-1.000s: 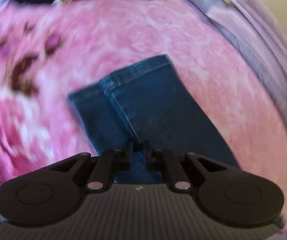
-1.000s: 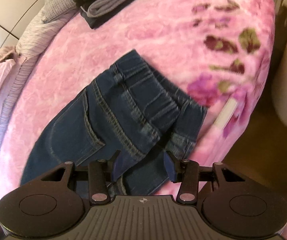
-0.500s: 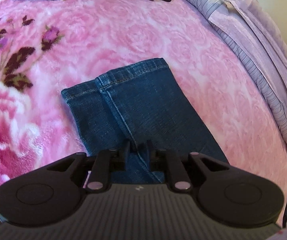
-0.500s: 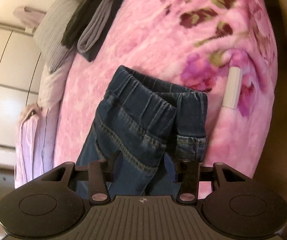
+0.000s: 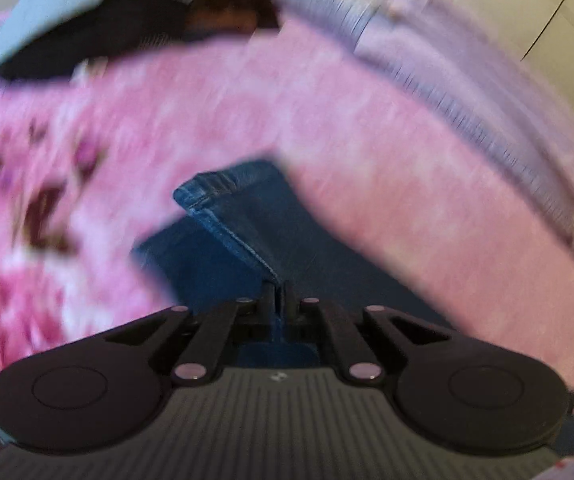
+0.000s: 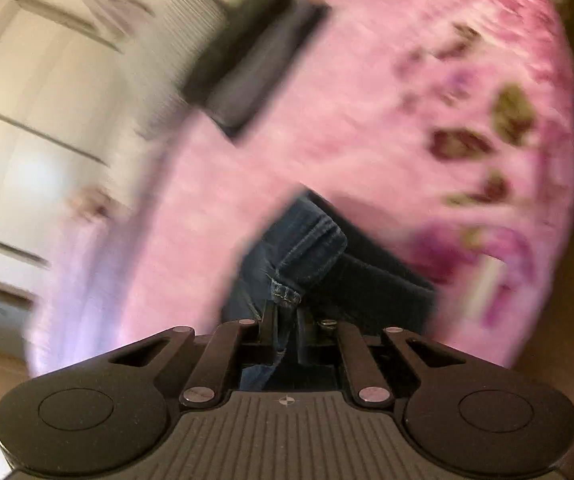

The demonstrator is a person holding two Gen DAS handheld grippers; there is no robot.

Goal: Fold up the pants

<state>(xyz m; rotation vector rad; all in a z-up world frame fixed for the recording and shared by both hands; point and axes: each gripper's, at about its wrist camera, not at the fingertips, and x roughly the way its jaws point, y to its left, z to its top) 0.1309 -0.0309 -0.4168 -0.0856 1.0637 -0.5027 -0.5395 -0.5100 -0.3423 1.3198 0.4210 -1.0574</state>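
Blue denim pants (image 5: 247,220) lie on a pink flowered blanket (image 5: 407,184). In the left wrist view my left gripper (image 5: 277,292) is shut on the side seam near the leg hems, and the cloth rises in a ridge from the blanket to the jaws. In the right wrist view my right gripper (image 6: 285,312) is shut on a bunched fold of the pants (image 6: 307,252) near the elastic waistband, with the rest of the waist hanging dark below it. Both views are blurred by motion.
A heap of dark and light blue clothes (image 5: 87,40) lies at the far end of the blanket. Striped lilac bedding (image 5: 467,80) runs along its right side. Folded dark and grey garments (image 6: 255,60) sit near white cupboard doors (image 6: 27,140).
Both grippers have closed on the denim and lifted it off the blanket: the left from nearly shut, the right from wide open. Both cameras are now moving fast.
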